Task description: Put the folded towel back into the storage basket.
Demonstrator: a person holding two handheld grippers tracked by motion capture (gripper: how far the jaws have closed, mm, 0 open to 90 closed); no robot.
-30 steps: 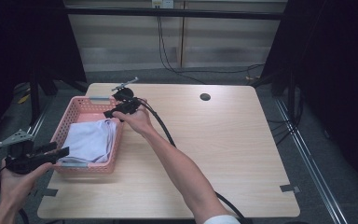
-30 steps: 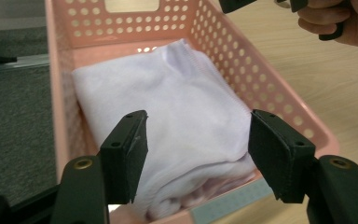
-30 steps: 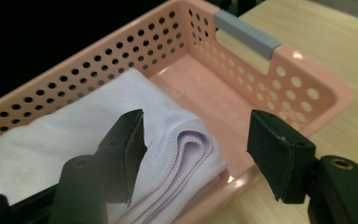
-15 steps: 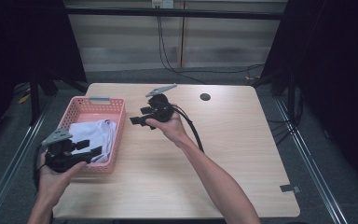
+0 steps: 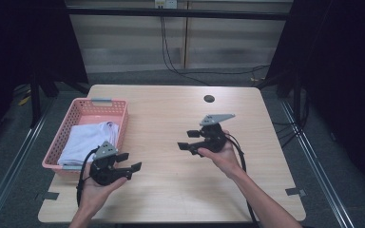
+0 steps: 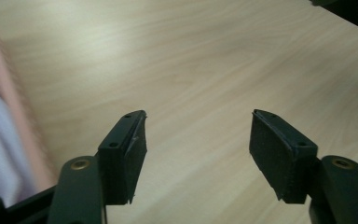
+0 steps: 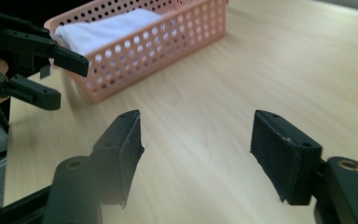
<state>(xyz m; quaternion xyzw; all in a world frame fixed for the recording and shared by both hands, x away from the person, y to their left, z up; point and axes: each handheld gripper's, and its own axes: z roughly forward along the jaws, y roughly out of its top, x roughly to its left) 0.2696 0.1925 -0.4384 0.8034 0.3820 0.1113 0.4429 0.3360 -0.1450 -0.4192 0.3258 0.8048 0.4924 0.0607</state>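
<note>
Hovering over the near left part of the wooden table [image 5: 171, 190], the left gripper [image 5: 132, 162] has its jaws spread with nothing between them, having just been opening. Farther in, near mid-table, the right gripper [image 5: 184, 139] is likewise parted and empty, its jaws just widened too. Beyond the left gripper, a folded white cloth [image 5: 88, 140] lies inside the pink basket [image 5: 121, 110] at the table's left edge.
</note>
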